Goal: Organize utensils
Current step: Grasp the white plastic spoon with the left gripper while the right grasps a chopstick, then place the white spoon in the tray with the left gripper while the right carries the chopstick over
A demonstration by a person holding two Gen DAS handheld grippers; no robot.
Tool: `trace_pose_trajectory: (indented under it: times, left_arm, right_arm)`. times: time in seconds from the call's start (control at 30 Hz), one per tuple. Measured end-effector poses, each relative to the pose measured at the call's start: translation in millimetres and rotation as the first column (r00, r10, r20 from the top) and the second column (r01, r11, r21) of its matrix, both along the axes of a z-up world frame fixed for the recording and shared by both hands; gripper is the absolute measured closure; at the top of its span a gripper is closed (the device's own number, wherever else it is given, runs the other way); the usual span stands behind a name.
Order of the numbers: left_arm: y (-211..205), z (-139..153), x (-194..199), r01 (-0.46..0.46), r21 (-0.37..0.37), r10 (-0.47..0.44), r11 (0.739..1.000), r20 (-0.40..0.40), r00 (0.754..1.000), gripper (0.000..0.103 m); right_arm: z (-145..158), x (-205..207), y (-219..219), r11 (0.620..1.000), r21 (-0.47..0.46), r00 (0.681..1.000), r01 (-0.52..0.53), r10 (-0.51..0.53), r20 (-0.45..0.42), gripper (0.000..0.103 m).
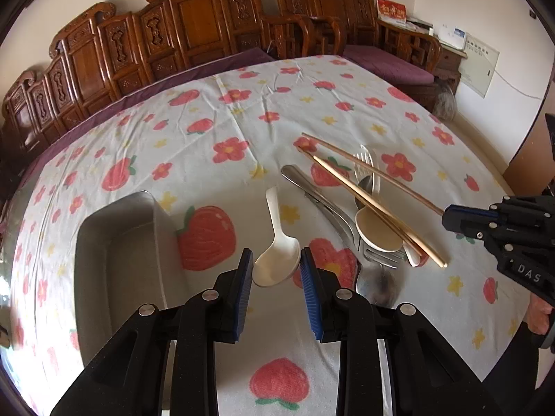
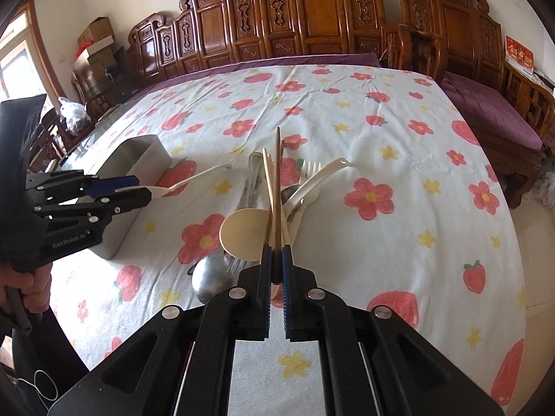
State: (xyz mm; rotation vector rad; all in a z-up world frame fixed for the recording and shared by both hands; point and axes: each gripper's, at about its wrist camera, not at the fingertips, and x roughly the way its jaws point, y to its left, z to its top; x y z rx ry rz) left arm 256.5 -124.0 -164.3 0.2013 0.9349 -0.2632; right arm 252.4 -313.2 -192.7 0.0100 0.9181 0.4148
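My left gripper (image 1: 276, 260) points down at a slant, its blue pads pressed against the bowl of a white spoon (image 1: 277, 256) that it holds. A hand (image 2: 29, 286) grips its handle from below. My right gripper (image 2: 276, 263) also tilts downward, jaws nearly together and clamped on a brown chopstick (image 2: 276, 208) that runs straight ahead between the pads.

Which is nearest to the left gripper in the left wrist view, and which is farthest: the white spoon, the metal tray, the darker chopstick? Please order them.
From the left gripper:
1. White spoon: its bowl is between the fingers.
2. Metal tray: just to the left, on the cloth.
3. Darker chopstick: farther out, right of centre, its near end in the right gripper.
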Motion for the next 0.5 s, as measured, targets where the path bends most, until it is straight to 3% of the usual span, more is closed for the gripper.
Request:
trace_pose_trajectory:
  times: [0.5]
  left_arm:
    - [43.0,58.4,-22.4,-0.022,-0.019,0.024,1.0,0.134,0.991,0.077]
  right_arm:
    - [34.2,-18.3,35.4,0.997,0.004,0.994,-0.073,0.072,0.077,0.097]
